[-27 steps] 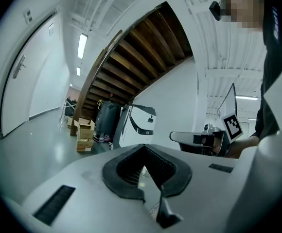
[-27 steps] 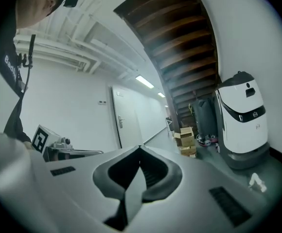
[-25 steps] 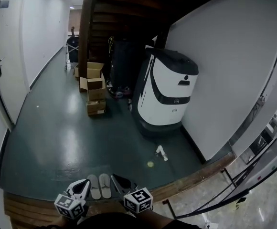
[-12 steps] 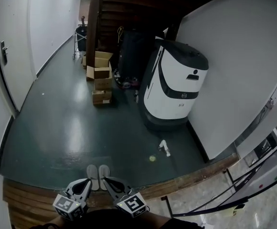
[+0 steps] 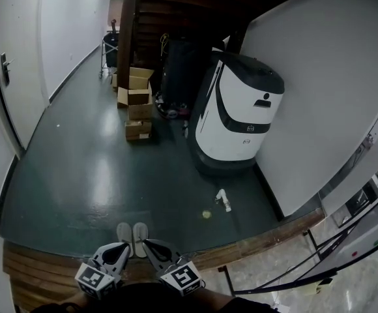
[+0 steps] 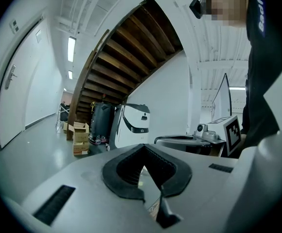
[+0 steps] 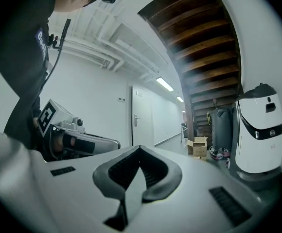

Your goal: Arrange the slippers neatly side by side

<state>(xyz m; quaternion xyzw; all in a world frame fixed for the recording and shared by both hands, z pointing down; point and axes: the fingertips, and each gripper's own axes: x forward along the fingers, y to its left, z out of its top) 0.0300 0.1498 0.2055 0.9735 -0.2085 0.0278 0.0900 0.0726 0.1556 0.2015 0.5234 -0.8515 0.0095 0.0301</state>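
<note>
- Right gripper [image 5: 147,244]: jaws closed together, nothing between them. Its own view looks out level along the corridor, with no slipper in it.
- Left gripper [image 5: 118,249]: jaws also closed and empty. Only a thin slit shows between the pads.
- Slippers [image 5: 132,238]: a pale pair on the dark floor [image 5: 98,175], just past the wooden step [image 5: 36,276] at the person's feet.
- The pair lies side by side, close together, with ends about level. Long axes run straight away from the person. I cannot tell if the inner edges touch.
- Key relation: the pair sits just ahead of both gripper tips, between them. The left tip is just beside the left slipper's near end. The right tip overlaps the right slipper's near end in the head view.
- Neither hand is clearly nearer. Contact cannot be told from above. Both grippers look held above the floor, not on the slippers.
- Judgement: the pair already looks arranged, and little seems left beyond a small nudge along the long axis.
</note>
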